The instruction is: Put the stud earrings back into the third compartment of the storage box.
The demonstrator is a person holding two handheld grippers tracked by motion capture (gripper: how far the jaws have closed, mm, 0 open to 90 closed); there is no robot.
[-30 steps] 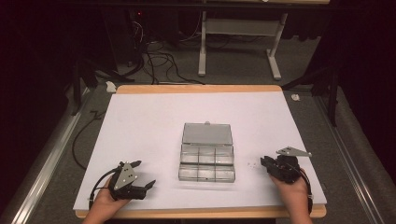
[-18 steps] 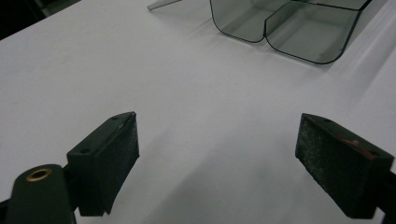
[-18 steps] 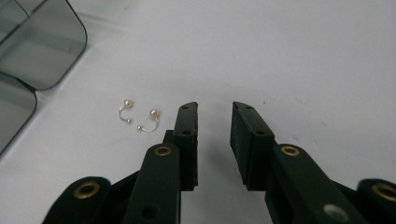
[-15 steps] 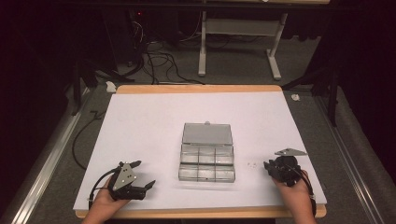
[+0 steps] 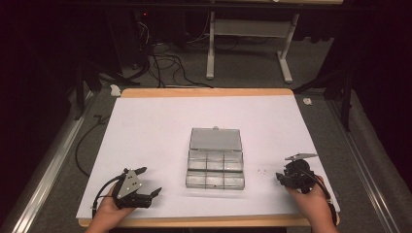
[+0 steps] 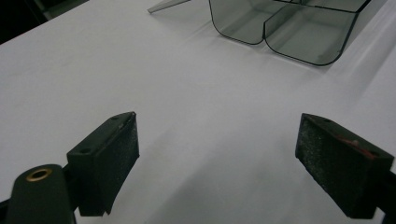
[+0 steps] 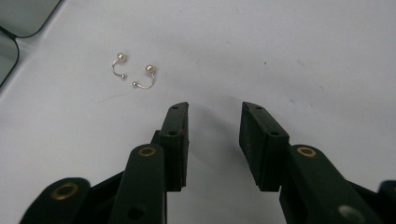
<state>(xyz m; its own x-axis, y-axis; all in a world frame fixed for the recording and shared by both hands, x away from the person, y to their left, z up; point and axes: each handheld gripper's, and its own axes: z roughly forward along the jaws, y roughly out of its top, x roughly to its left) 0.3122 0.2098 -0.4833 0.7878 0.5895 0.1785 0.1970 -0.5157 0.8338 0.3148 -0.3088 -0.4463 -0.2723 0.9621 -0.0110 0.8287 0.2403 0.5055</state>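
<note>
The right gripper (image 7: 214, 140), its jaws having just opened partway and empty, may push the two small pearl-tipped curved earrings (image 7: 133, 71) at eleven o'clock away over the smooth white paper (image 7: 303, 56); the left gripper (image 6: 224, 163) is wide open, empty.

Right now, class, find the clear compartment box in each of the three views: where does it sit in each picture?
High view: the clear compartment box sits at the centre, its lid open toward the far side.
Left gripper view: top right, rounded compartments cut off by the upper edge.
Right gripper view: top left corner, just a rounded corner.
Shared landmark: the white sheet under it.
</note>
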